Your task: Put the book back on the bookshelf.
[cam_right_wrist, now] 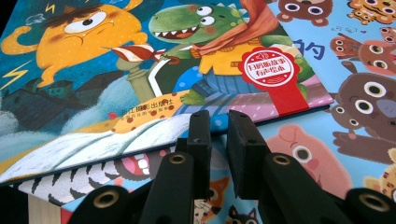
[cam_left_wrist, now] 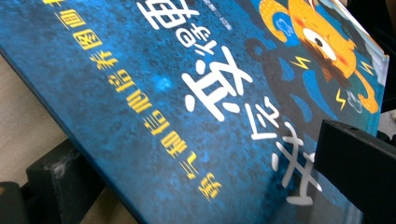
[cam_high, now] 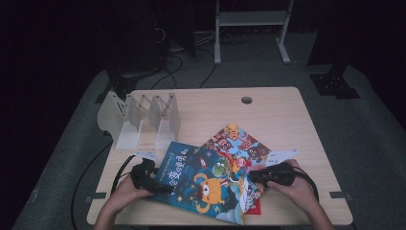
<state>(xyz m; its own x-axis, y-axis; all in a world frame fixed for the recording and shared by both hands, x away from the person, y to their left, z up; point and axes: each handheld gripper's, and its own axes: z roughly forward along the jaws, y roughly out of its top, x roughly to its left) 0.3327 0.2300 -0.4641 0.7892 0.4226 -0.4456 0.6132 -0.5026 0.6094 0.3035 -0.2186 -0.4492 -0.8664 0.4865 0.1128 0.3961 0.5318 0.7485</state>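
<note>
A blue picture book with an orange monster on its cover lies on top of a pile at the table's front. My left gripper is at its left edge. In the left gripper view the blue picture book runs between the jaws, which stand wide apart, one under the edge and one over the cover; my left gripper is open. My right gripper is at the book's right side. Its jaws are almost together with nothing in the slit, and my right gripper has its tips at the edge of the blue picture book.
A second book with cartoon bears lies under the blue one, and a red corner sticks out below. A white slotted book rack stands at the back left. The wooden table has a cable hole near its far edge.
</note>
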